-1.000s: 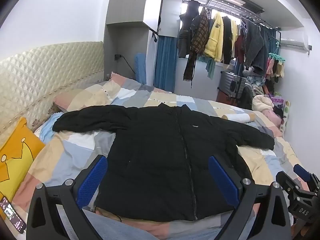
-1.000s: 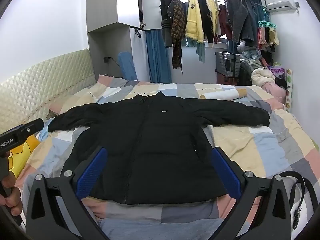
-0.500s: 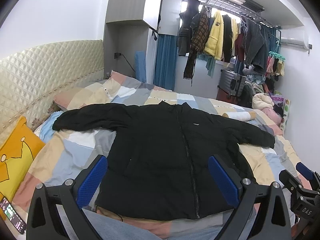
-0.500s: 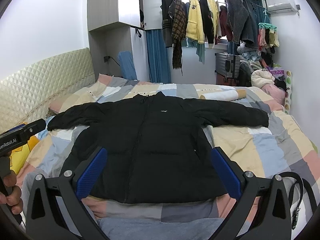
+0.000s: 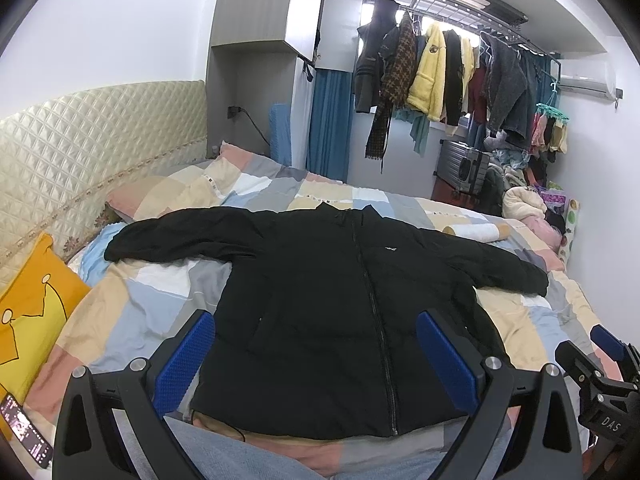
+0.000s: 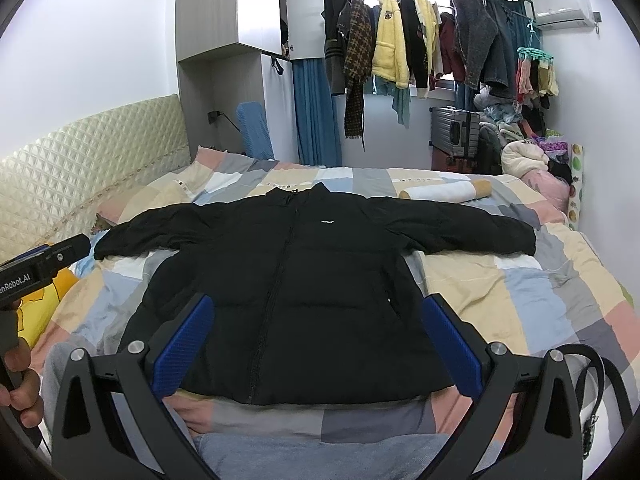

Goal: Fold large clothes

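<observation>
A large black puffer jacket lies flat and zipped on the patchwork bed cover, both sleeves spread out sideways, hem nearest me. It also shows in the right wrist view. My left gripper is open and empty, held above the hem. My right gripper is open and empty, also above the hem. The right gripper's body shows at the right edge of the left wrist view; the left gripper's body shows at the left of the right wrist view.
A yellow cushion and a phone lie at the bed's left. A quilted headboard runs along the left. A rolled towel lies beyond the jacket. A black belt lies at right. Hanging clothes fill the back.
Both grippers stay open and nearly still. The right gripper's body has sunk slightly in the left wrist view.
</observation>
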Demonstrator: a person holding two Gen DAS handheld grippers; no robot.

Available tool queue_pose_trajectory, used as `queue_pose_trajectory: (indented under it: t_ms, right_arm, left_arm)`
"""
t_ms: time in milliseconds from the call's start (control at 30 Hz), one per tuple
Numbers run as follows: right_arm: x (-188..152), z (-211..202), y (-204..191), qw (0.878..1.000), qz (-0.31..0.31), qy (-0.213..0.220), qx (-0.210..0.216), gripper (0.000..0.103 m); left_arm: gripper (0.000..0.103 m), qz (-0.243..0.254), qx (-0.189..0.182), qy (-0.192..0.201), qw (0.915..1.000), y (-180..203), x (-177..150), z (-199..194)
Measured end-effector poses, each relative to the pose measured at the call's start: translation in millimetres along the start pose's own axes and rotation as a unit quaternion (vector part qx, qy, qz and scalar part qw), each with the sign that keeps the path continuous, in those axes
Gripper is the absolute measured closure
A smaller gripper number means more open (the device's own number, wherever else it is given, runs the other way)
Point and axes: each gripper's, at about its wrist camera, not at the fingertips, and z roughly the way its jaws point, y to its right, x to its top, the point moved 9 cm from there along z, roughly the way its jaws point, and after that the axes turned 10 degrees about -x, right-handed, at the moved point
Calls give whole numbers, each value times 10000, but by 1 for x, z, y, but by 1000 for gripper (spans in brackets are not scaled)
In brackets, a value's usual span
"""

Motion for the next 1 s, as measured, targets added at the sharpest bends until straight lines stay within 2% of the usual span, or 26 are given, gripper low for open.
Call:
queue_pose_trajectory:
  t_ms: [1000]
  right_arm:
    - [1,-3,-3,9998,59,-109,149,0]
  left_arm:
    - [1,14,-105,-42,9999,5,6,-4]
